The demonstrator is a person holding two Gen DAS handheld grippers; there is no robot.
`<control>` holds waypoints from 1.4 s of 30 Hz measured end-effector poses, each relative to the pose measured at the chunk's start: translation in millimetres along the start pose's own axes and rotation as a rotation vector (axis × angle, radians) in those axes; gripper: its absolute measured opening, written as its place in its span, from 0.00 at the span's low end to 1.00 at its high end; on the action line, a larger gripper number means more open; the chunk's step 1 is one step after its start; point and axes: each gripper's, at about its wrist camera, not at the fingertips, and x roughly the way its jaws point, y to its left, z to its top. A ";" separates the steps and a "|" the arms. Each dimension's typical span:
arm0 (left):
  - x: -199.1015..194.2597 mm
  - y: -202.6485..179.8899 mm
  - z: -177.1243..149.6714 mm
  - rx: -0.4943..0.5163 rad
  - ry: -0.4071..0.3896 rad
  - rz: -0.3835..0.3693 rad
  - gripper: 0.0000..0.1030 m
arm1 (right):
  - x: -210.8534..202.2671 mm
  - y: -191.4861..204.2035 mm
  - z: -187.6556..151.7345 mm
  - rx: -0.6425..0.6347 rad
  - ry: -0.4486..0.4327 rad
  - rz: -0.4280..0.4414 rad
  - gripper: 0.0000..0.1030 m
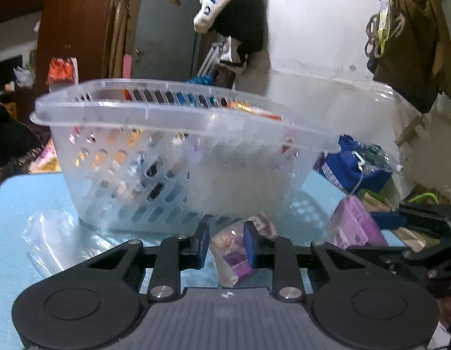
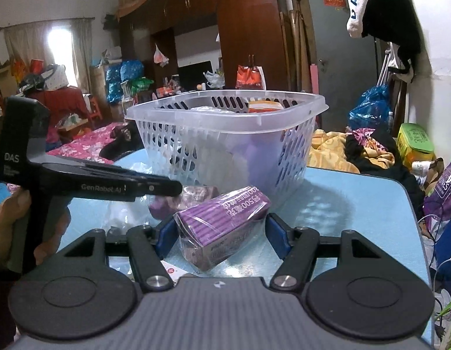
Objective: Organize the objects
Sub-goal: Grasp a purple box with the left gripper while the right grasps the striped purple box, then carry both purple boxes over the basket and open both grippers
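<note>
1. Basket (image 2: 225, 134), clear plastic with slotted walls, stands on the blue table (image 2: 356, 204), packets inside.
2. Right gripper (image 2: 222, 233) has its blue pads against both sides of a purple box (image 2: 225, 221), holding it just in front of the basket.
3. Left gripper (image 1: 227, 245) is narrowed around a pink packet (image 1: 230, 253); whether the pads press it, I cannot tell.
4. Clear bag (image 1: 47, 233) lies left of the basket.

I'm seeing my left gripper (image 1: 226, 243) showing matte black linkage arms, silver screws, blue finger pads (image 1: 250, 243) and a ribbed grey body. My right gripper (image 2: 222, 234) is looking identical. White "GenRobot.AI" lettering is marking the left one's side.
</note>
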 end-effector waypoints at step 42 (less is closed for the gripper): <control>-36.0 -33.2 -12.7 0.181 -0.118 -0.040 0.53 | -27.9 -6.2 3.6 0.011 -0.075 0.010 0.66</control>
